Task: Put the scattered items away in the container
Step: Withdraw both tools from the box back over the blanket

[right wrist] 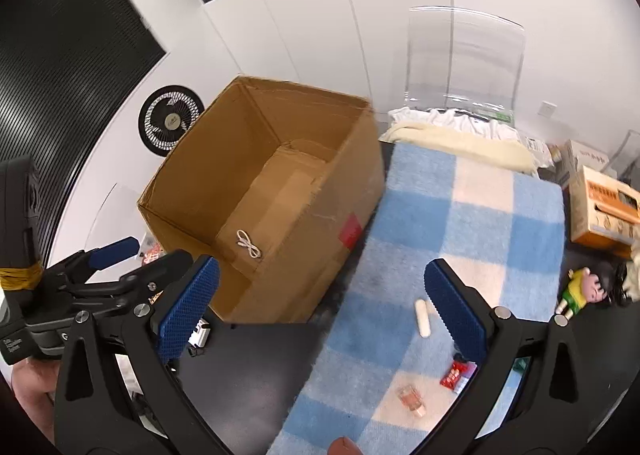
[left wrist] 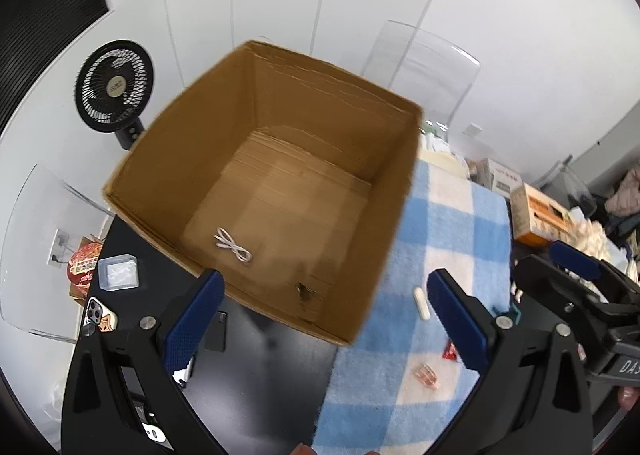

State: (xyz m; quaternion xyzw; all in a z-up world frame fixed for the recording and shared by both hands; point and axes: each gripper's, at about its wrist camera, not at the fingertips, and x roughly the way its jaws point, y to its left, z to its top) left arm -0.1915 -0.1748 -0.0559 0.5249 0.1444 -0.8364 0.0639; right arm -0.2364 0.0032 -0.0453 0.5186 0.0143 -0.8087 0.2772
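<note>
An open cardboard box (left wrist: 192,143) (right wrist: 280,255) stands on the dark table, with a coiled white cable (left wrist: 233,244) (right wrist: 249,243) on its floor. On the blue-and-white checked cloth (left wrist: 452,215) (right wrist: 472,207) to its right lie a white capsule-shaped item (left wrist: 422,303) (right wrist: 422,318), a red wrapper (left wrist: 451,351) (right wrist: 454,373) and a small clear pink item (left wrist: 428,375) (right wrist: 411,403). My left gripper (left wrist: 324,319) is open and empty above the box's near edge. My right gripper (right wrist: 322,315) is open and empty above the cloth's left edge.
A black fan (left wrist: 114,87) stands behind the box. A phone (left wrist: 100,315), a clear small box (left wrist: 119,271) and a red bowl lid (left wrist: 84,265) lie at the left. An orange carton (right wrist: 604,211) and a cartoon figure (right wrist: 580,289) lie right of the cloth.
</note>
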